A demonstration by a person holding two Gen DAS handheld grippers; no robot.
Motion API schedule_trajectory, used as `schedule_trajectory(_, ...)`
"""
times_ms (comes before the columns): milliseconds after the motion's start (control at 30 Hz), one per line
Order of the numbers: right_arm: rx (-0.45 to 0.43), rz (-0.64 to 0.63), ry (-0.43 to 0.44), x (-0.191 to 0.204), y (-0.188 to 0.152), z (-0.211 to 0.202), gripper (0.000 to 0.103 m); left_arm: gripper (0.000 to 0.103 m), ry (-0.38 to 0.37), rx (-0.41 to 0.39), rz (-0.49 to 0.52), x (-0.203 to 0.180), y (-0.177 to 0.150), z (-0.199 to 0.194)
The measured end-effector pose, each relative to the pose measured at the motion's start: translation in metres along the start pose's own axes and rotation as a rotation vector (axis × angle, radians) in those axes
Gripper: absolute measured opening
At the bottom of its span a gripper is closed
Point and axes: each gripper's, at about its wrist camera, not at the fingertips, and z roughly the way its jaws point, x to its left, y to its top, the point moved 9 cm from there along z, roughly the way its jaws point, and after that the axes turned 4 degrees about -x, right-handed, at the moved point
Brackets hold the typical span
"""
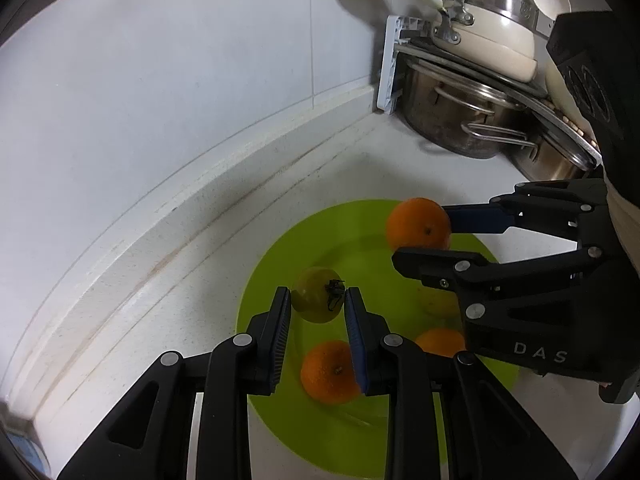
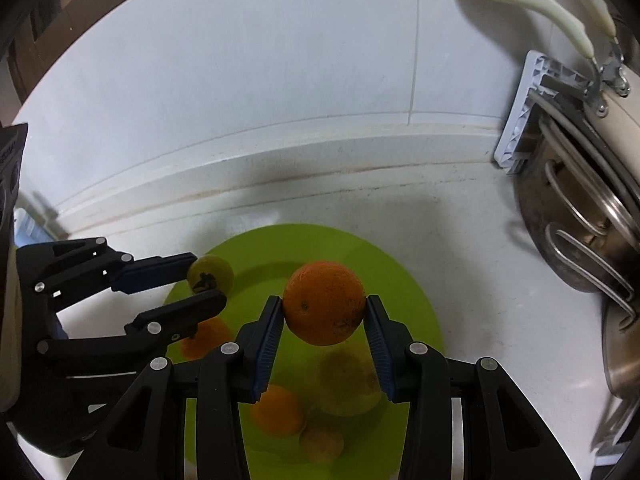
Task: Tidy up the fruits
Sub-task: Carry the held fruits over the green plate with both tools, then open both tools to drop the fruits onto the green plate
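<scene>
A lime-green plate (image 1: 272, 264) (image 2: 408, 280) lies on the white counter. My left gripper (image 1: 316, 300) (image 2: 208, 280) is shut on a small yellow-green fruit with a dark calyx (image 1: 316, 294) (image 2: 212, 274), held over the plate's left side. My right gripper (image 2: 325, 308) (image 1: 422, 238) is shut on an orange (image 2: 324, 302) (image 1: 418, 226) above the plate's middle. On the plate below lie two oranges (image 1: 330, 372) (image 1: 440, 340), a pale yellow-green fruit (image 2: 348, 384) and a smaller blurred fruit (image 2: 320, 442), partly hidden by the fingers.
Steel pots (image 1: 452, 120) (image 2: 576, 216) and a cream pan with long handles (image 1: 488, 40) are stacked at the right by a white bracket (image 1: 388, 68). A raised counter ledge (image 1: 180, 200) and the white wall run behind the plate.
</scene>
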Motion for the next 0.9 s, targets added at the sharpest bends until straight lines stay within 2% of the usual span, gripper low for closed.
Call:
schedule_trajectory(200, 0.027, 0.009, 0.006, -0.001, -0.005, 0.011, 0.042, 0.028, 0.001, 0.011, 0.007, 0.001, -0.002, 0.009)
schedule_trajectory(433, 0.019, 0.015, 0.001, -0.002, -0.005, 0.011, 0.044, 0.036, 0.013, -0.003, 0.001, 0.004, 0.0, 0.004)
schedule_trajectory(500, 0.009, 0.014, -0.003, -0.001, -0.005, 0.005, 0.047, 0.038, 0.016, -0.012, -0.008, 0.006, -0.001, -0.002)
schedule_trajectory(900, -0.112, -0.018, -0.034, 0.015, -0.011, -0.055, 0.047, 0.048, 0.064, -0.098, -0.038, 0.007, -0.01, -0.065)
